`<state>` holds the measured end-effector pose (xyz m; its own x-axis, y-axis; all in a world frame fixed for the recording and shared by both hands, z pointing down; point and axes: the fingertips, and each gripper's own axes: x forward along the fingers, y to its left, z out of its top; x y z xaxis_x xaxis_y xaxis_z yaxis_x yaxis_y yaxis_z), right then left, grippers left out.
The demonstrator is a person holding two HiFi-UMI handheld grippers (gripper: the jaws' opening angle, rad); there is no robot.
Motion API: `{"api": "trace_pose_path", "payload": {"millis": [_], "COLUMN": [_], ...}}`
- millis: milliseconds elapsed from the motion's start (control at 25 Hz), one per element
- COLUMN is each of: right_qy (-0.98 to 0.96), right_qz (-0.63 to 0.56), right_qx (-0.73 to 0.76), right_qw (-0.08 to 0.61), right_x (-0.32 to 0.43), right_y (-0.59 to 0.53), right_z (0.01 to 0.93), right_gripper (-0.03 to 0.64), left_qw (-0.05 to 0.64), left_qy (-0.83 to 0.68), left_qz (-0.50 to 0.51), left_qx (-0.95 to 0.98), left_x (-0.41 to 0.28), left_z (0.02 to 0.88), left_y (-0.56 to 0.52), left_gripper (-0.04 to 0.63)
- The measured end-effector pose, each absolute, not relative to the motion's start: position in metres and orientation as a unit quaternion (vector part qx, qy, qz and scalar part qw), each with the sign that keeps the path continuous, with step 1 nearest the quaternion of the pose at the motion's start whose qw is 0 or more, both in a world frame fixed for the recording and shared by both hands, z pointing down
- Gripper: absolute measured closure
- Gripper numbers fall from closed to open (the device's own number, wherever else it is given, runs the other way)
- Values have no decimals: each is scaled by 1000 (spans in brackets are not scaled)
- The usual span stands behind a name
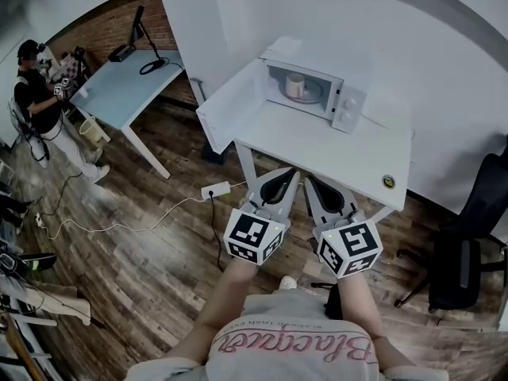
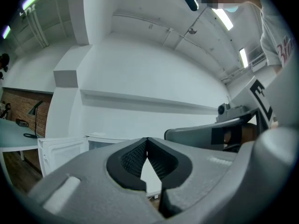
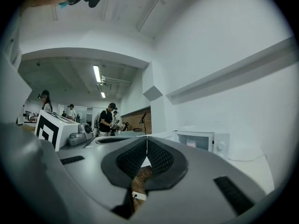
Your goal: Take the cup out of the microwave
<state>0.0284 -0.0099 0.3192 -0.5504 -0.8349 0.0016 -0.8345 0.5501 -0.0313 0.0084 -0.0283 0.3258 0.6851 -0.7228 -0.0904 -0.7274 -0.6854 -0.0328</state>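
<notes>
At the bottom middle of the head view, you held both claws side by side, pointing up the picture. Your left claw (image 1: 290, 173) was pinched shut, and nothing was in it. Your right claw (image 1: 310, 181) was pinched shut too, and it was empty as well. Under them lay the brown wood floor (image 1: 159, 244), with a white plug box (image 1: 215, 189) to the left.

Just above the claw tips in the picture stood the white table (image 1: 341, 153). At its back sat the white microwave (image 1: 349, 105), with its door (image 1: 230, 105) swung wide open to the left. The cup (image 1: 294, 84) was inside the microwave, standing on the round glass plate (image 1: 311, 94), well apart from both claws.

Far off at the upper left stood a pale blue table (image 1: 127, 90) with a black lamp (image 1: 141, 26) on it, and a person (image 1: 36, 94) stood beside it.
</notes>
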Motion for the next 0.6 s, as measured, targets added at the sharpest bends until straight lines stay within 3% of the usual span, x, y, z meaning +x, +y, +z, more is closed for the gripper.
{"api": "trace_pose_path", "payload": {"millis": [600], "right_qy": [892], "right_qz": [-20], "right_qx": [-451], "right_qw": [5], "right_x": [48], "right_y": [-54], "right_z": [326], "right_gripper": [604], "left_qw": [30], "left_qy": [418], "left_qz": [34], "left_qx": [-907], "left_x": [28], "left_z": [331], "left_y": [-73], "left_gripper": [591]}}
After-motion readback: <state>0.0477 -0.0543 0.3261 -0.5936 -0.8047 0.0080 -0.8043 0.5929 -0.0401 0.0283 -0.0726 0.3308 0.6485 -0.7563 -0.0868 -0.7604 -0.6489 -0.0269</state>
